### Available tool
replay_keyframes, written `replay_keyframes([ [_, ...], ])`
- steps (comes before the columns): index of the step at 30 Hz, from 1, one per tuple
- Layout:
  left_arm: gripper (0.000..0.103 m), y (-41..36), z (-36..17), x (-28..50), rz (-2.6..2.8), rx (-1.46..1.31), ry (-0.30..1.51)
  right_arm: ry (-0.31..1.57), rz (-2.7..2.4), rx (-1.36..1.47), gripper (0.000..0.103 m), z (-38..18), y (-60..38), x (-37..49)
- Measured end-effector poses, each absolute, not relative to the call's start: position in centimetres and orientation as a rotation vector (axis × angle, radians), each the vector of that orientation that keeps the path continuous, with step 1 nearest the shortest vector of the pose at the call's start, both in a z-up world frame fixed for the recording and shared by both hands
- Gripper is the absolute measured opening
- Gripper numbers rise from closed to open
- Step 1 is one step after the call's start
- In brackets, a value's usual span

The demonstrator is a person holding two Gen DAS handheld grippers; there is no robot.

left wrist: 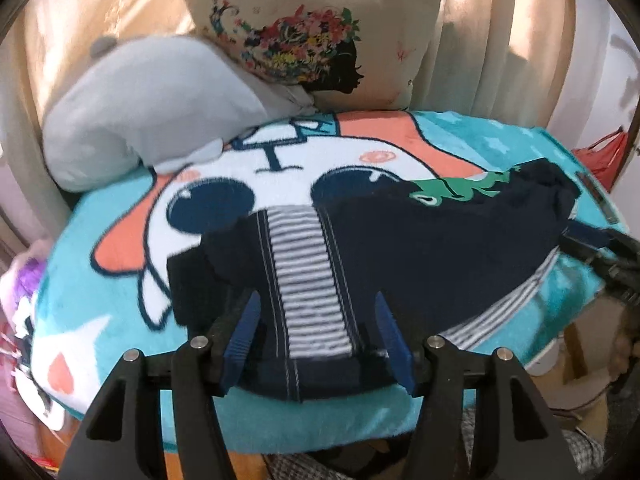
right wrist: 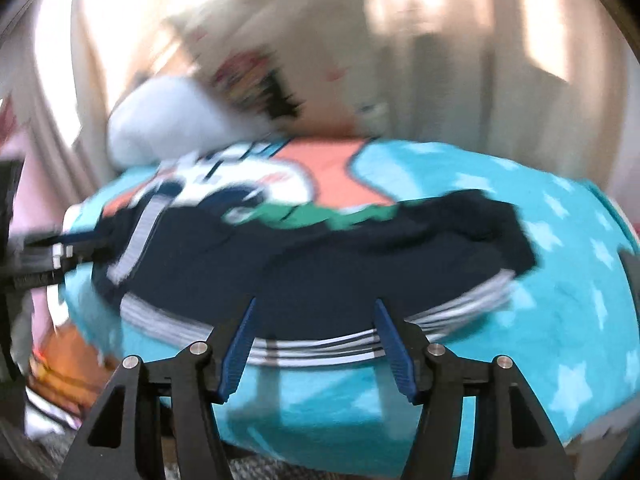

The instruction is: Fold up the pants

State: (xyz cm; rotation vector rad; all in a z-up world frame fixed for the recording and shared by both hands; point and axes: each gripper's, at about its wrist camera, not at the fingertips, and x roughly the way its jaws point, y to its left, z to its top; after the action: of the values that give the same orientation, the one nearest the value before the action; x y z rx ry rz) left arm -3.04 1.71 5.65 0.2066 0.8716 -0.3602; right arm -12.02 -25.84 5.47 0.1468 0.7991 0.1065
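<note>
Item: pants [left wrist: 400, 240], navy, with grey-striped side bands and a green dinosaur print. I see them lying flat across a teal cartoon blanket [left wrist: 120, 320] on a raised padded surface; whether bed or tabletop I cannot tell.

Left tongs [left wrist: 318, 336]: released, jaws spread either side of a striped band at the near edge of the cloth, nothing pinched.

Right tongs [right wrist: 316, 340]: released, jaws wide, poised at the striped band [right wrist: 312, 350] along the near edge. This view is motion-blurred, so I cannot say whether the pads touch the fabric.

Background: grey plush [left wrist: 152, 120], floral pillow [left wrist: 312, 32], curtain [left wrist: 500, 40].

Step in hand, as I judge it: taking hold of the near edge at two points for a fold.

Handling notes: I would lower both tongs until one pad slides under the edge, catch every layer and not the blanket pile, close both together, then lift evenly so the soft knit does not sag or twist between holds.
</note>
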Motion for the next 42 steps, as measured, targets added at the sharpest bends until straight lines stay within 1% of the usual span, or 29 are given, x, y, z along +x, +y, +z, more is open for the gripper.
replay_keyframes([
  [7,0.059,-1.7,5.8,-2.9,-0.258,0.369,0.81,0.712,0.001,0.308,0.068,6.2,-30.8,-13.0],
  [26,0.059,-5.7,4.6,-1.4,-0.257,0.449,0.856,0.664,-0.086,0.428,0.069,5.1,-35.7,-14.2],
  [31,0.059,-6.4,4.7,-1.1,-0.271,0.456,0.862,0.643,-0.093,0.453,0.072,5.0,-36.4,-14.5],
  [34,0.059,-7.0,5.5,-0.6,-0.327,0.423,0.878,0.618,-0.074,0.471,0.076,5.1,-36.6,-14.6],
  [37,0.059,-8.2,7.7,0.5,-0.433,0.352,0.866,0.6,-0.041,0.504,0.078,5.2,-36.7,-14.7],
  [42,0.061,-13.0,10.2,3.7,-0.634,0.253,0.902,0.608,-0.033,0.495,0.079,4.9,-36.1,-14.5],
])
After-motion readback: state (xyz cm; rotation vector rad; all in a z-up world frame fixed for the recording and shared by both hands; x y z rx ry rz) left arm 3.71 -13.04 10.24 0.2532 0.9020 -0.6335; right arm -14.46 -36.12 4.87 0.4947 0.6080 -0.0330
